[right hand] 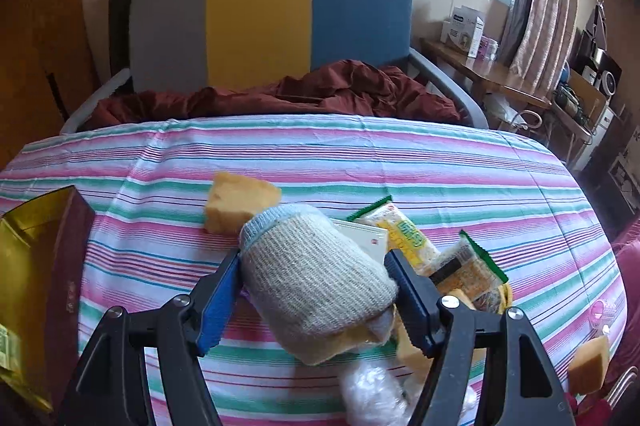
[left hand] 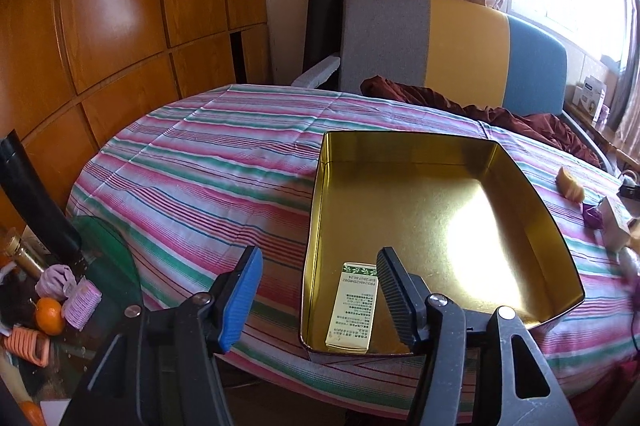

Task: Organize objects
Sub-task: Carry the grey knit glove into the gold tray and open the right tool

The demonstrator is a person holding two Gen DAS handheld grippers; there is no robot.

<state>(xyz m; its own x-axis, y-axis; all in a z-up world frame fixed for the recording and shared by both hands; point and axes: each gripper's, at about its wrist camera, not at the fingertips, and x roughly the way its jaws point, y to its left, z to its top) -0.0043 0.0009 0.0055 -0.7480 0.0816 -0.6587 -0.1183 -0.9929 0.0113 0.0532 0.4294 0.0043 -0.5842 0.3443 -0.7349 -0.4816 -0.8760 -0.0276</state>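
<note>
Low in frame: left gripper wide, empty, over tin near edge; right gripper clamped on rolled sock. One small box in tin, lower left corner. Farther right: sponge, snack packs unsorted on striped cloth; mostly left.

Rolled grey sock between right gripper fingers — above striped sheet

Small box in tin's near corner, sponge right of tin, snack packets right of sponge
</note>
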